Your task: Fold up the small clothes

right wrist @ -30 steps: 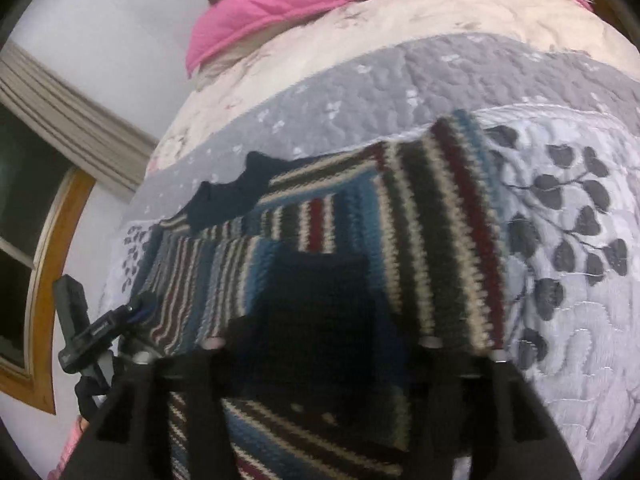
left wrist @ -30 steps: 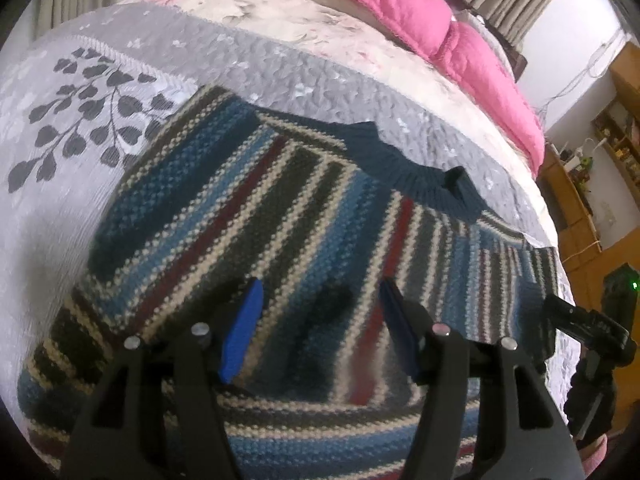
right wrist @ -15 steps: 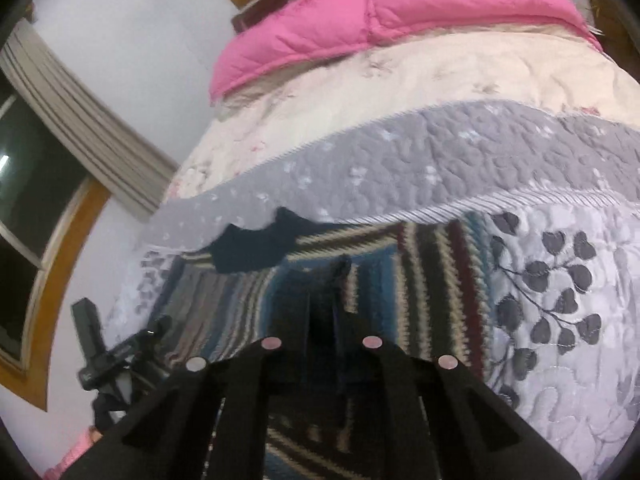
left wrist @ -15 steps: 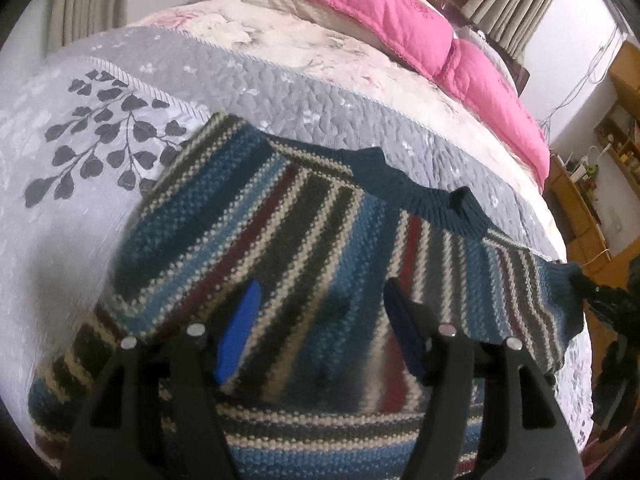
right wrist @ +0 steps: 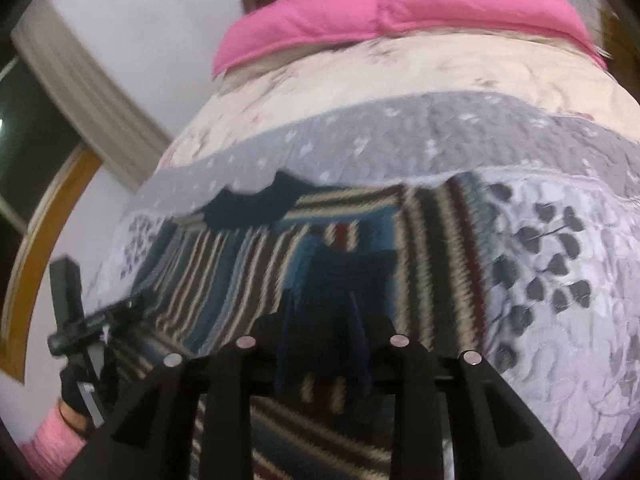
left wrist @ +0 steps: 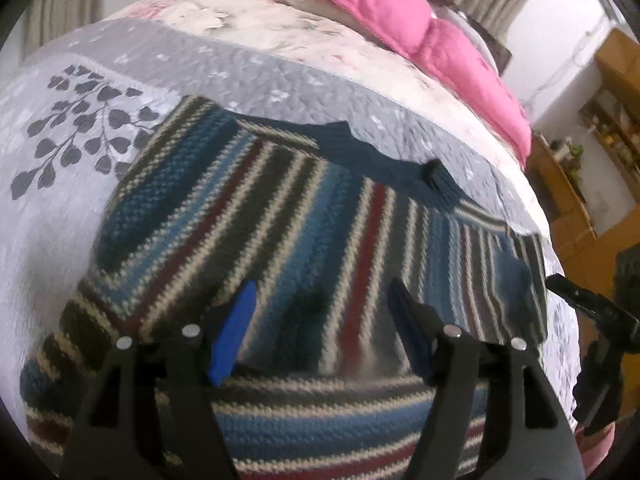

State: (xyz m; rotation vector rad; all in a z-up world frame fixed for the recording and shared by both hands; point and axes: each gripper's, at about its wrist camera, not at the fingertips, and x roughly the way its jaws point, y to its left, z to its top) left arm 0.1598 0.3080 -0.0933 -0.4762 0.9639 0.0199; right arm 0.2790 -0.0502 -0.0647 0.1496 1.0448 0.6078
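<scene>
The left gripper [left wrist: 320, 320] hangs just above the sweater [left wrist: 288, 216], its blue-padded fingers [left wrist: 234, 332] spread wide with nothing between them. The right gripper [right wrist: 324, 344] has its fingers drawn fairly close together over a dark patch of the knit; blur and shadow hide whether any cloth is pinched, so I cannot tell its state.

The sweater lies spread on the bed [left wrist: 248, 76], a chunky knit in blue, dark green, cream and maroon stripes. Stripes run diagonally across the upper part and level across the fold nearest the left gripper. Its dark navy collar [left wrist: 384, 164] points toward the pillows, and one sleeve [left wrist: 500, 272] reaches toward the bed's edge.

Under it is a grey quilted bedspread [right wrist: 400, 136] with a dark leaf print [right wrist: 552, 264] beside the sweater. Beyond lie a cream floral cover [right wrist: 400, 68] and pink pillows [right wrist: 400, 4]. In the right wrist view the other gripper's handle shows at the bed's left edge, held by a hand in a pink sleeve [right wrist: 52, 436]. A curtain [right wrist: 88, 88] and wooden window frame [right wrist: 44, 232] stand behind.
</scene>
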